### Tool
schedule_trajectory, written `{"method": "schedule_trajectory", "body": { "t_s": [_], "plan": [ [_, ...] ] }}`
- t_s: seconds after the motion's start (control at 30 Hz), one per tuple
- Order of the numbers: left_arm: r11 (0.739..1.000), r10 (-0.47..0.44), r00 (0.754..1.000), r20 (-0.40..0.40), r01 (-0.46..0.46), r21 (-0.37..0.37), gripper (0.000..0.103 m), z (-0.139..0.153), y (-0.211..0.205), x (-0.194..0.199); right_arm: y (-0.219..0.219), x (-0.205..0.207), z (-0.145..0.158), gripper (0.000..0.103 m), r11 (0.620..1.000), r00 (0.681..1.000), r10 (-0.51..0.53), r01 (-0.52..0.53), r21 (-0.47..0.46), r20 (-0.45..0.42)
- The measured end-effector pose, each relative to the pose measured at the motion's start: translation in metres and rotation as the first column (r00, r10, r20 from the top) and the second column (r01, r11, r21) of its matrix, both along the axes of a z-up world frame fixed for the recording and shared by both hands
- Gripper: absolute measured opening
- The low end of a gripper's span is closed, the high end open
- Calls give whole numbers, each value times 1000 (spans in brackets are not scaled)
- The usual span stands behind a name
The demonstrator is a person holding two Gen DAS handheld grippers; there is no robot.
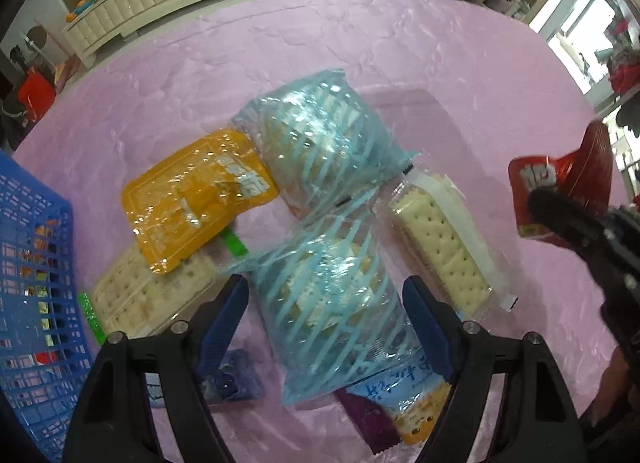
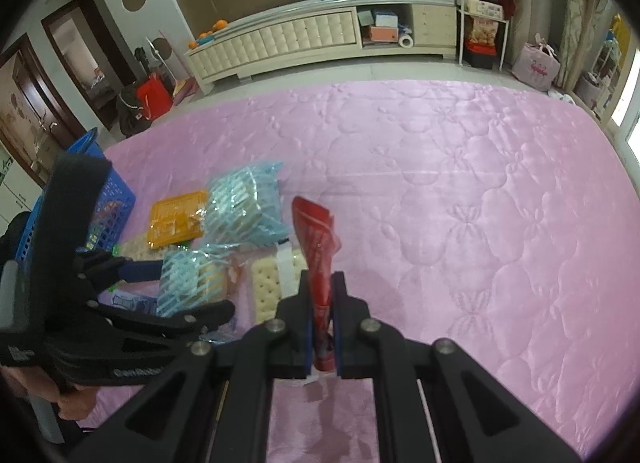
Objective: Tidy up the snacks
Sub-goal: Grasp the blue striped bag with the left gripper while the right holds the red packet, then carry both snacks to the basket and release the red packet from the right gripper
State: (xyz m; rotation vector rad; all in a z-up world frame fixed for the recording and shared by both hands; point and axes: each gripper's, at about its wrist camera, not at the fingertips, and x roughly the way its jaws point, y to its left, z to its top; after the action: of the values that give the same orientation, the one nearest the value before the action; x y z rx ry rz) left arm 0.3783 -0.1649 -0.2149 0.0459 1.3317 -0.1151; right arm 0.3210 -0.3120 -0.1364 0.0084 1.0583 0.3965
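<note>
Snacks lie in a pile on the pink quilt [image 1: 360, 35]. My left gripper [image 1: 326, 295] is open, its blue pads on either side of the near blue-striped cracker bag [image 1: 332, 295]. A second blue-striped bag [image 1: 320, 135], an orange packet [image 1: 196, 199], and two clear cracker packs [image 1: 444, 251] [image 1: 148, 295] lie around it. My right gripper [image 2: 323, 287] is shut on a red snack packet [image 2: 318, 251] and holds it above the quilt; the packet also shows in the left wrist view [image 1: 560, 183].
A blue plastic basket [image 1: 36, 303] with several small snacks inside stands at the left. A purple packet [image 1: 368, 423] and a small blue packet [image 1: 232, 379] lie near my left fingers. The quilt [image 2: 480, 223] stretches wide to the right. A cream cabinet [image 2: 300, 39] stands beyond.
</note>
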Motion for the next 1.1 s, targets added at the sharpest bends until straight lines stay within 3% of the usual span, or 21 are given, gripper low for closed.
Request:
{"method": "schedule_trajectory", "body": {
  "t_s": [0.07, 0.2, 0.43, 0.63, 0.83, 1.1],
  "plan": [
    [1000, -13, 1000, 5, 13, 23, 72, -3, -5, 1, -2, -1, -2, 11, 1000, 1000, -1, 1, 3, -6],
    [1000, -19, 999, 41, 19, -1, 59, 1, -10, -6, -3, -4, -6, 11, 1000, 1000, 1, -1, -5, -19],
    [999, -46, 993, 110, 46, 3, 57, 28, -5, -37, 5, -15, -4, 11, 1000, 1000, 3, -4, -14, -21],
    [997, -43, 982, 183, 54, -53, 57, 64, 14, -65, 22, -33, 25, 11, 1000, 1000, 14, -14, 9, 4],
    [994, -14, 967, 253, 41, -103, 57, 105, 49, -93, 48, -54, 72, 11, 999, 996, 46, -47, 20, 74],
    [996, 14, 935, 356, 20, -91, 57, 152, 106, -133, 97, -76, 112, 11, 993, 988, 104, -110, 49, 111]
  ]
}}
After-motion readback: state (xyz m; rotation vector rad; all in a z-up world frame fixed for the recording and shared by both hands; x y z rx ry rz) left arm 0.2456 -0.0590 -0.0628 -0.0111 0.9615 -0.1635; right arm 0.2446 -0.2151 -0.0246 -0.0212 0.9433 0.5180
